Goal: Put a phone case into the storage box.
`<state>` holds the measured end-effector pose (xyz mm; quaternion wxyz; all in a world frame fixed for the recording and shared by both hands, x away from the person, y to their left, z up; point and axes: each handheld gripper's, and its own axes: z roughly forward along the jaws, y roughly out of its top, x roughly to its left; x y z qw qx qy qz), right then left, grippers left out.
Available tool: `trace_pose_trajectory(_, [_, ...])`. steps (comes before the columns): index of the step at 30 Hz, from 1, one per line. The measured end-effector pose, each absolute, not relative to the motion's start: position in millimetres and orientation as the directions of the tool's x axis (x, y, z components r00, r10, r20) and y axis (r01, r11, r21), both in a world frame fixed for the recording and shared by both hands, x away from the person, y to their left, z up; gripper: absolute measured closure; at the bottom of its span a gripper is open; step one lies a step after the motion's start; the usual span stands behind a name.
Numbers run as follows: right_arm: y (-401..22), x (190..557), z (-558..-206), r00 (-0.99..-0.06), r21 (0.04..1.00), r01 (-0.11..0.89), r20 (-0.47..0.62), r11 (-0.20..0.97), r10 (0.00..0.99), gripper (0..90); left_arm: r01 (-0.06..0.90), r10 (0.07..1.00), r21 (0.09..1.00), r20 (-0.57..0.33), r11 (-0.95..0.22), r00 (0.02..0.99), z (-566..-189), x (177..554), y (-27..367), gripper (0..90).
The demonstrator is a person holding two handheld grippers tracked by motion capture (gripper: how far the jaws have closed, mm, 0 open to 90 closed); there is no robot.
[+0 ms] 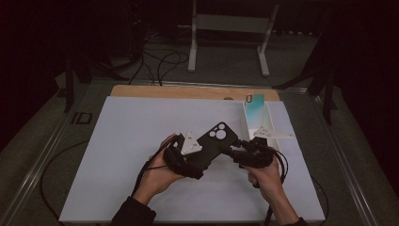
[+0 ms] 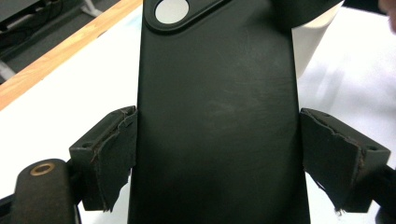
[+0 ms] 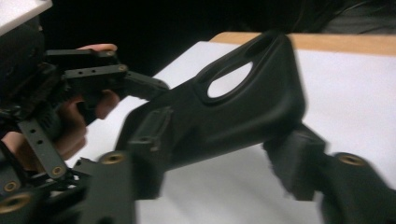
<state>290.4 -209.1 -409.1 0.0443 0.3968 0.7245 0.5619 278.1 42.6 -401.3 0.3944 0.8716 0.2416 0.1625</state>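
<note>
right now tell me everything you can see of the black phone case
The black phone case looks like matte, soft rubbery plastic, with a raised camera island of round cutouts. It is held tilted above the white table. The left tool clamps its long edges; the right tool has its jaws on either side of it.

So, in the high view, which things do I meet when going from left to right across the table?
Person's left hand → left claw → black phone case → right claw → white open box at the table's right edge.
</note>
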Motion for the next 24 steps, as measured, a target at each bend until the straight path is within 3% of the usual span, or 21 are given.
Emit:
trace_pose_trajectory(7, [-203,294,-410,-0.675,0.823,0.567,0.439,0.036,0.593,56.5,0.282,0.528,0.760,0.094,-0.586,0.844,-405,276,38,15.0])
trace_pose_trajectory(12, [-195,293,-410,-0.701,0.823,0.566,0.449,0.048,0.555,73.8,0.283,0.513,0.750,0.086,-0.598,0.854,-410,276,32,14.8])
trace_pose_trajectory(22, [-190,291,-411,-0.717,0.821,0.568,0.461,0.056,0.523,84.8,0.288,0.531,0.744,0.104,-0.603,0.841,-420,277,31,13.4])
trace_pose_trajectory(23, [-189,290,-411,-0.719,0.825,0.562,0.450,0.062,0.529,85.0,0.299,0.530,0.752,0.078,-0.587,0.845,-420,279,34,19.8])
trace_pose_trajectory(24, [-189,290,-411,-0.719,0.825,0.562,0.450,0.062,0.529,85.0,0.299,0.530,0.752,0.078,-0.587,0.845,-420,279,34,18.7])
